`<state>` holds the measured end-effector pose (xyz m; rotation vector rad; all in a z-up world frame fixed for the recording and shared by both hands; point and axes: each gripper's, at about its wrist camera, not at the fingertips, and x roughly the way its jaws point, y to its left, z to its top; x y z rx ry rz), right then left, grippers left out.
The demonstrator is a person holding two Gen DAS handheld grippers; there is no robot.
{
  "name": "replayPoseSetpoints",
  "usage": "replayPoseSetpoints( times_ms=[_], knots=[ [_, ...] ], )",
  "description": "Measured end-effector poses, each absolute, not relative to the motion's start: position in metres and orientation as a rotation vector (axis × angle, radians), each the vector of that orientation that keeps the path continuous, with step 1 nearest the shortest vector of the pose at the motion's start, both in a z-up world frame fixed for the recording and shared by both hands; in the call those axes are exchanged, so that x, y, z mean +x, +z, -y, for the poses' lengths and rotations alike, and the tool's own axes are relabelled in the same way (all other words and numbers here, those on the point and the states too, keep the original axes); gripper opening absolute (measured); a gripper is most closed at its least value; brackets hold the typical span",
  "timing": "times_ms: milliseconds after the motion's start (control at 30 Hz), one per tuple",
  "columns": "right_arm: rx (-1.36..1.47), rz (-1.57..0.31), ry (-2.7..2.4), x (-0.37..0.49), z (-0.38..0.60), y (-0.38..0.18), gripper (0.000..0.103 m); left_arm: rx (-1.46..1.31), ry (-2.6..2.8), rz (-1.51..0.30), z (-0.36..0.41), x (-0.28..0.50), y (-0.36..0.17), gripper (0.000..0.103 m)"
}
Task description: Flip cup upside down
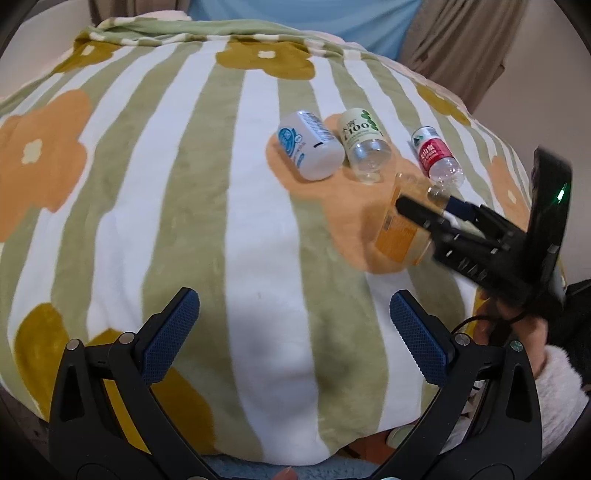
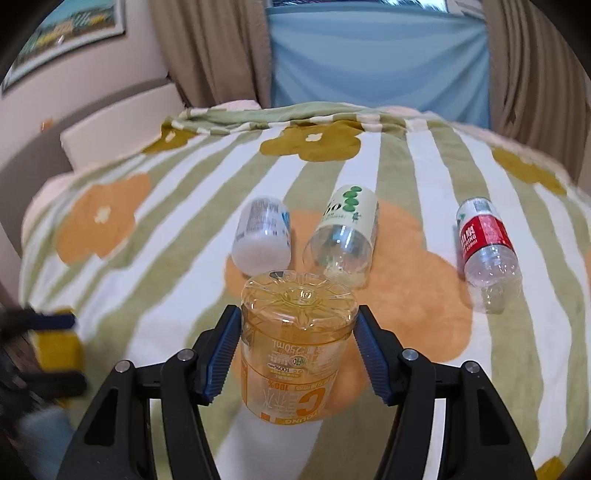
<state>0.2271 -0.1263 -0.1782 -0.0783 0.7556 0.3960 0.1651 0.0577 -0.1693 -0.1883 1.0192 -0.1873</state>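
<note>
- Standing base-up between the pads of the right gripper (image 2: 297,347), low centre of the right wrist view, is the orange cup (image 2: 295,347); its label is reading inverted.
- Left pad appears to be touching the cup wall; a thin gap is showing at the right pad. Cannot tell whether the fingers are clamping or letting go.
- Left gripper (image 1: 293,338) is hanging spread wide at the bottom of its frame, gripping nothing, well apart from the cup.
- Judging: the flip is looking essentially done; the rim seems to be on the blanket, though contact is hidden.
- Judging: to finish well, the pads should be opening evenly and backing straight out, since soft bedding could be tipping a light cup at any sideways nudge.
- Three other containers are lying on their sides at mid-frame: white bottle (image 2: 263,236), green-label bottle (image 2: 345,230), red-label bottle (image 2: 485,245).
- Surface is a plush blanket (image 2: 155,302), green-and-white stripes with orange and mustard flowers, bulging over a bed.
- Across the top of the frame, brown curtains (image 2: 207,48) are flanking a blue panel (image 2: 376,55); a framed picture (image 2: 62,33) is hanging upper left.
</note>
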Motion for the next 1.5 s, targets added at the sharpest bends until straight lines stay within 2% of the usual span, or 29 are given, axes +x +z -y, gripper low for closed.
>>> replayPoseSetpoints(
  times_ms=[933,1000,1033,1067,1133,1500],
  knots=[
    [-0.219,-0.868,0.525,0.202,0.134,-0.199,0.058,-0.161,-0.190,-1.024,-0.050,0.157,-0.164,0.103],
    [-0.196,-0.867,0.512,0.204,0.137,-0.198,0.063,-0.157,-0.187,-1.021,-0.050,0.156,-0.162,0.103],
    [-0.185,-0.865,0.507,0.205,0.138,-0.198,0.072,-0.152,-0.183,-1.018,-0.050,0.155,-0.161,0.103],
    [-0.166,-0.871,0.509,0.206,0.139,-0.199,0.091,-0.148,-0.180,-1.015,-0.050,0.154,-0.160,0.103],
    [-0.114,-0.891,0.506,0.207,0.144,-0.201,0.103,-0.144,-0.178,-1.013,-0.050,0.152,-0.159,0.103],
    [-0.139,-0.850,0.501,0.180,0.148,-0.193,0.103,-0.128,-0.159,-0.969,-0.048,0.138,-0.138,0.103]
  ],
)
